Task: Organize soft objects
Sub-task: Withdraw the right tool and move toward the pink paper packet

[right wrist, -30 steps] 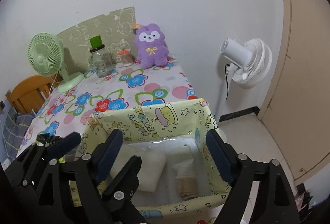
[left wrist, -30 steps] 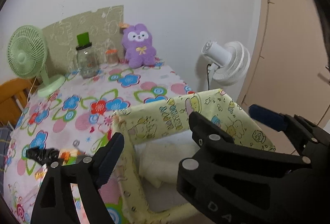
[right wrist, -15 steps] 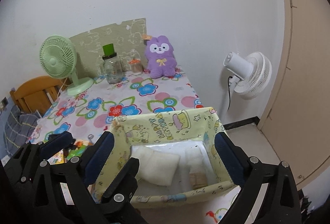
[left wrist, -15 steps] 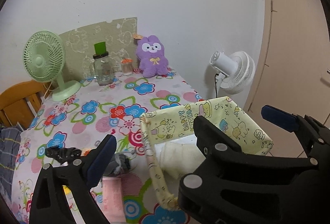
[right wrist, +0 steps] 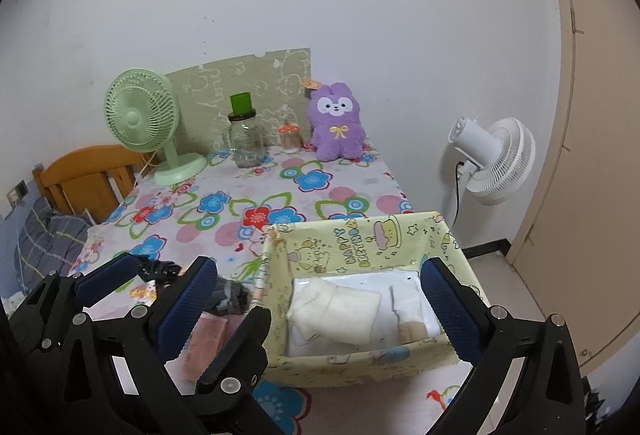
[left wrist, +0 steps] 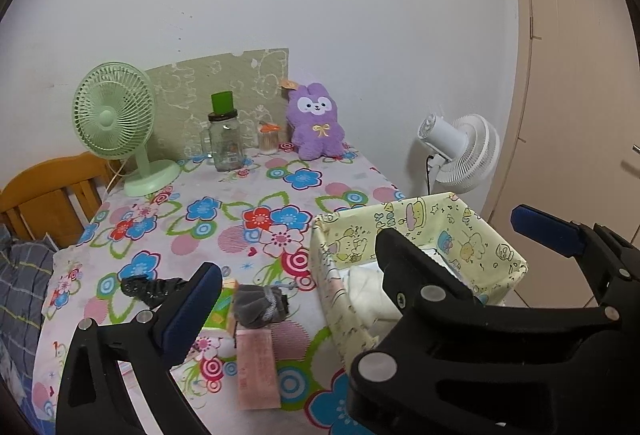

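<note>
A yellow cartoon-print fabric box [right wrist: 360,247] [left wrist: 340,235] stands at the table's near right corner. It holds a folded white cloth [right wrist: 336,309] and a smaller white and tan folded piece [right wrist: 412,315]. A grey rolled sock [left wrist: 258,305] [right wrist: 232,295], a black crumpled item [left wrist: 148,289] and a pink folded cloth [left wrist: 256,371] lie on the floral tablecloth [left wrist: 240,203] left of the box. My left gripper [left wrist: 368,259] is open and empty, held high over the table's front. My right gripper [right wrist: 316,299] is open and empty above the box.
A purple plush bunny [left wrist: 316,127], a glass jar with green lid [left wrist: 226,143], a small orange-lidded jar [left wrist: 268,139] and a green desk fan [left wrist: 116,123] stand at the table's back. A white floor fan [left wrist: 460,151] stands right of the table. A wooden chair [left wrist: 44,195] is at left.
Both grippers have pulled back and up from the box. The sock, the black item and the pink cloth have come into view. Both stay open and empty.
</note>
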Motion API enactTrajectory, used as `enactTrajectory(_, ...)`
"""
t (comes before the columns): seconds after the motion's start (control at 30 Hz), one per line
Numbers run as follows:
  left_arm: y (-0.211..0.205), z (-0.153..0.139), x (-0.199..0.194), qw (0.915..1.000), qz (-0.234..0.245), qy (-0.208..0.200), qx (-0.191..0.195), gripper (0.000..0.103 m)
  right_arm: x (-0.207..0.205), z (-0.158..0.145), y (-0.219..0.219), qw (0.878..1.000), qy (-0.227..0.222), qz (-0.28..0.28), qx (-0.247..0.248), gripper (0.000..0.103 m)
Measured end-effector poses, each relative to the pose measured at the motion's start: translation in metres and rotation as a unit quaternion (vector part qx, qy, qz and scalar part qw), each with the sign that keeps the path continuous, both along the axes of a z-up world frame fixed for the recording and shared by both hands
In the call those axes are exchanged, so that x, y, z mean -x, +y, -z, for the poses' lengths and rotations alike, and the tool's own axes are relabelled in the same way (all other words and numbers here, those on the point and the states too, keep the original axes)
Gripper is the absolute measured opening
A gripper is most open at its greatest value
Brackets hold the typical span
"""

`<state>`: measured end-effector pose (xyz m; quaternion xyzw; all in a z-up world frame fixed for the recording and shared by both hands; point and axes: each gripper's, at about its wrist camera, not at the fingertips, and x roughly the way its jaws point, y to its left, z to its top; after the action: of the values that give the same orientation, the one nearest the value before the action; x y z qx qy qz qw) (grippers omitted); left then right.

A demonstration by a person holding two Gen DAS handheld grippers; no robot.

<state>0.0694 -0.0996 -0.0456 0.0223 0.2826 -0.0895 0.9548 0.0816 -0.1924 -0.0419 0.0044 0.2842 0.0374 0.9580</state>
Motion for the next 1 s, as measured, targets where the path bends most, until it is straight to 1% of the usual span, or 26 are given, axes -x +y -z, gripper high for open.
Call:
enactTrajectory(0.3,0.021,-0.006,0.014,0.9999,-0.006,-0.011,0.006,0.102,0.015,-0.007,0.023,1.0,-0.01,-0.007,0.006,0.103)
enactTrajectory(0.57,0.041,-0.008,0.026,0.9996,-0.016,-0.021,0.004,0.102,0.025,-0.01,0.042,0.999,-0.016,-0.034,-0.004,0.103)
enactTrajectory(0.8,0.059,-0.005,0.032,0.9993,-0.028,-0.023,0.002,0.102,0.029,-0.006,0.06,0.999,-0.014,-0.045,-0.008,0.103)
enactTrajectory(1.0,0.073,0.002,0.035,0.9991,-0.038,-0.017,-0.001,0.101,0.029,0.002,0.076,0.998,-0.007,-0.054,-0.011,0.103)
